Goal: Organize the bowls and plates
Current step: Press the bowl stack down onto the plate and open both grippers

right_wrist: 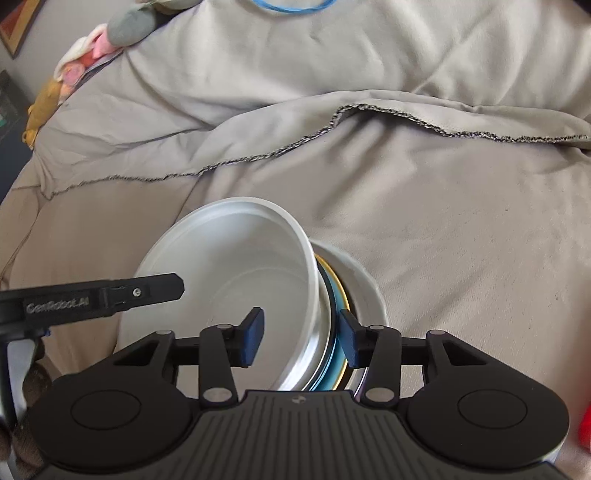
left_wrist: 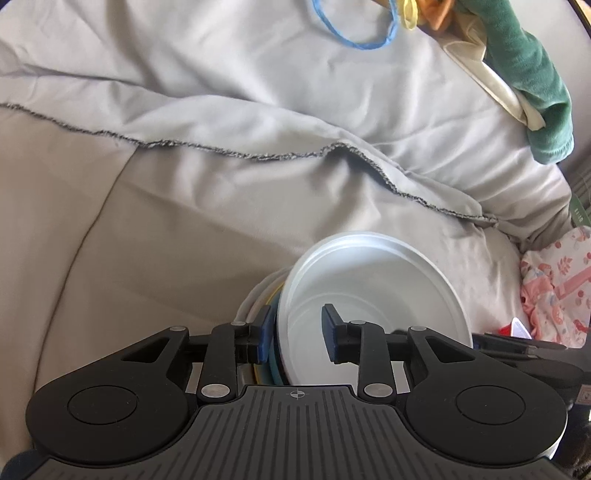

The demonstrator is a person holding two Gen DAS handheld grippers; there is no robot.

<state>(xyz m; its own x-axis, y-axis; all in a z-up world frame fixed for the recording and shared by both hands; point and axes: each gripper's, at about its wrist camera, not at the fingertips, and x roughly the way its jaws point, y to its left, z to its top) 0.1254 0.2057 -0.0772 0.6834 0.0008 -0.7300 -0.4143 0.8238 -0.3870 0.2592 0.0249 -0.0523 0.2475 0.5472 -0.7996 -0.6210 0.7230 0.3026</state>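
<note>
In the lower centre of both views a nested stack of dishes rests on the bed's grey blanket. The left gripper straddles its left rim, the right gripper its right rim; both pairs of fingers look clamped there. The thin metal and plastic dishes are probably light, stiff and slippery, so opposite rims seem the best hold.

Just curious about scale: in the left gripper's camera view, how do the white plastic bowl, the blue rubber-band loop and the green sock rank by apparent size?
1. White plastic bowl, though nearness to the camera inflates it.
2. Green sock.
3. Blue rubber-band loop, partly cut off, so unsure against the sock.
</note>
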